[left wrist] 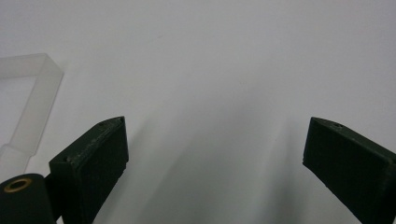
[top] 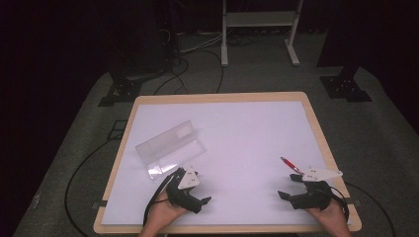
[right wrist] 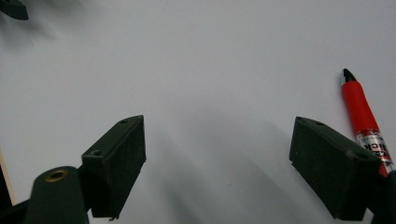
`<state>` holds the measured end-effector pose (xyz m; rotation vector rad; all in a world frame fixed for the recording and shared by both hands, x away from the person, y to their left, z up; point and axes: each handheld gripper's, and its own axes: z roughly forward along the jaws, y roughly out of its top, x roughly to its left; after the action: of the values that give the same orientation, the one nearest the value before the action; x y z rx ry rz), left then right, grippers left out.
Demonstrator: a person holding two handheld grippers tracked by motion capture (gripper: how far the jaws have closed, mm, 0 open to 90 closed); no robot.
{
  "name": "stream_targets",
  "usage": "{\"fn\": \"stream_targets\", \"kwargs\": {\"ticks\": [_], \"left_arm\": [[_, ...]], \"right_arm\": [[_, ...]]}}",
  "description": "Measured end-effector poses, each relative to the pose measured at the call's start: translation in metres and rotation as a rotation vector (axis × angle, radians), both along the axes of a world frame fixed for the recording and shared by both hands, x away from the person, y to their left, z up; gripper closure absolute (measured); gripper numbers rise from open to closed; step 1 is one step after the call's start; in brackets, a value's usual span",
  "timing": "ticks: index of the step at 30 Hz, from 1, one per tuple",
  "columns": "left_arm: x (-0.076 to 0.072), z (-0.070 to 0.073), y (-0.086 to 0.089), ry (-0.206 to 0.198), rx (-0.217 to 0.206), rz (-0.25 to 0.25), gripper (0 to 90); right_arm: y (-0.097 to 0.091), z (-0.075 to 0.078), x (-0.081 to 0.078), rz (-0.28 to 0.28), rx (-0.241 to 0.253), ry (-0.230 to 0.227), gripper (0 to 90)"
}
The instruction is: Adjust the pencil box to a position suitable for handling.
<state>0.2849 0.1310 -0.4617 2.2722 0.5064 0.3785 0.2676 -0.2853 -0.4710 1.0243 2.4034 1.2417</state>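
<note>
Left gripper: jaws spread wide with nothing between them, held low over the white table surface at near left. Right gripper: jaws likewise apart and holding nothing, at near right. Red pen: lies on the table just beyond the right gripper; its label is only partly legible, reading "ICK". Clear plastic case: lies just beyond the left gripper, its contents not discernible.
</note>
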Motion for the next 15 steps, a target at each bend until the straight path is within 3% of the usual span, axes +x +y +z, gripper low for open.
{"fn": "stream_targets", "kwargs": {"ticks": [11, 13, 15], "left_arm": [[0.003, 0.004, 0.008, -0.013, -0.014, 0.034, 5.0], [0.004, 0.005, 0.011, -0.003, -0.044, 0.044, 5.0], [0.004, 0.006, 0.014, -0.009, -0.046, 0.055, 5.0]], "right_arm": [[0.001, 0.001, 0.0, 0.0, 0.003, -0.004, 17.7], [0.001, 0.001, 0.0, 0.002, 0.005, -0.004, 17.8], [0.001, 0.001, 0.0, 0.001, 0.009, -0.004, 17.8]]}}
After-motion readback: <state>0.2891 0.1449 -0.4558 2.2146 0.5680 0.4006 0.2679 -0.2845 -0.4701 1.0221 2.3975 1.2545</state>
